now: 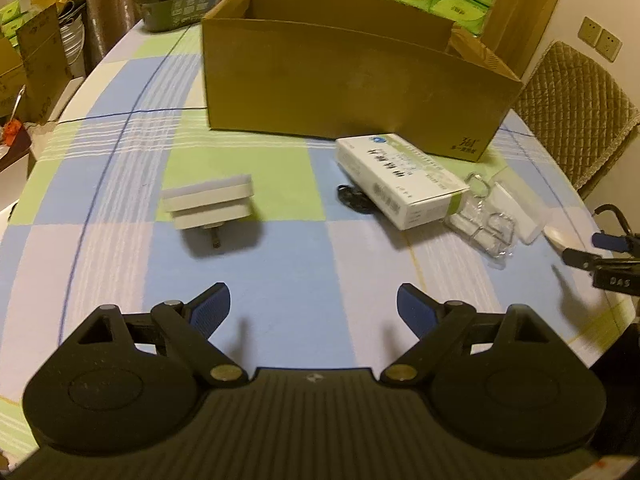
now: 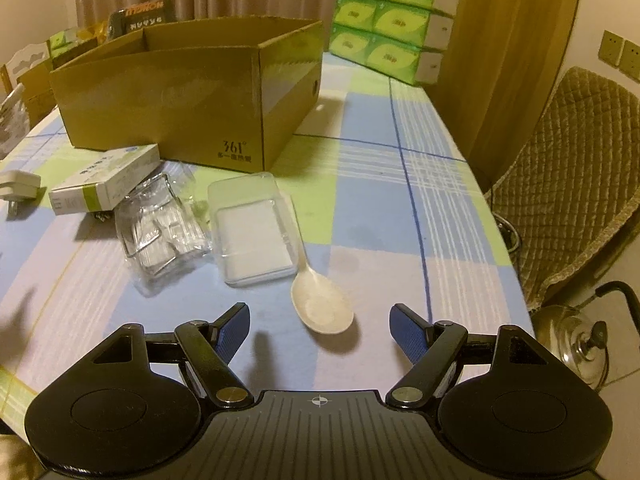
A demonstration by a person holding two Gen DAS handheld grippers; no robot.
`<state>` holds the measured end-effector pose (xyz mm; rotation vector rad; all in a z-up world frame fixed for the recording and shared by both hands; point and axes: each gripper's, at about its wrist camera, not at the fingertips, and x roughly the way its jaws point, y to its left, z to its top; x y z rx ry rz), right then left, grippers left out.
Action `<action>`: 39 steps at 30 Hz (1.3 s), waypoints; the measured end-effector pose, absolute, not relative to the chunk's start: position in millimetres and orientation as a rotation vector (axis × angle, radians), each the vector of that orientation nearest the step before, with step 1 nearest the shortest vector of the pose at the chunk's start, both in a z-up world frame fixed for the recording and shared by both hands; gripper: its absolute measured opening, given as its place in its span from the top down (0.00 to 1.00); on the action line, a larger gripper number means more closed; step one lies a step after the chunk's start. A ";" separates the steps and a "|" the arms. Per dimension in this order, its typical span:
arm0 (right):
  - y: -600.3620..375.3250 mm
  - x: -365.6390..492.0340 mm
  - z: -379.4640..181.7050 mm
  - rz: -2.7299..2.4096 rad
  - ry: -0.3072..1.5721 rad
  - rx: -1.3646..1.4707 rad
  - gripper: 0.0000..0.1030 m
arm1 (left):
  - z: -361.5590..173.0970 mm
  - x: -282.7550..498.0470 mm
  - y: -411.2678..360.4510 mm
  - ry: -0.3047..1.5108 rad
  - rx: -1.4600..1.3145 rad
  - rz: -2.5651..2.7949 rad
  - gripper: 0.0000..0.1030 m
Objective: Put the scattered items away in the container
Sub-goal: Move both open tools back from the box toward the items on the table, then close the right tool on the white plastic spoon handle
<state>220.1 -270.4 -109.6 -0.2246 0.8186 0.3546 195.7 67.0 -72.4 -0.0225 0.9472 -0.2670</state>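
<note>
Left wrist view showed the left gripper (image 1: 313, 306) with jaws apart and empty above the table (image 1: 280, 264), the white plug adapter (image 1: 210, 206) ahead at left, the medicine box (image 1: 400, 180) at right, all before the cardboard box (image 1: 352, 88). Nothing looked packed yet. The right gripper (image 2: 320, 322), jaws likewise spread and empty, hung just short of the spoon (image 2: 320, 304); closing across its bowl seemed next.

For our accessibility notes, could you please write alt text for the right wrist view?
The open right gripper hovers above a white spoon on a checked tablecloth. Beyond lie a clear plastic case, a crinkled clear packet, a white carton and an open cardboard box.
</note>
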 end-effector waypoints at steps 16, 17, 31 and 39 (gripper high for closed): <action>-277.1 237.1 -122.4 0.402 0.827 -0.225 0.43 | -73.6 218.3 -26.2 0.932 -0.014 -0.436 0.15; -278.3 237.6 -123.1 0.402 0.828 -0.225 0.46 | -74.2 216.8 -33.4 0.930 -0.006 -0.450 0.15; -289.2 234.8 -122.0 0.428 0.832 -0.190 0.71 | -88.2 218.9 -119.3 0.828 0.253 -0.663 0.32; -293.2 230.0 -121.2 0.424 0.836 -0.166 0.71 | -99.9 221.7 -122.8 0.878 0.356 -0.684 0.53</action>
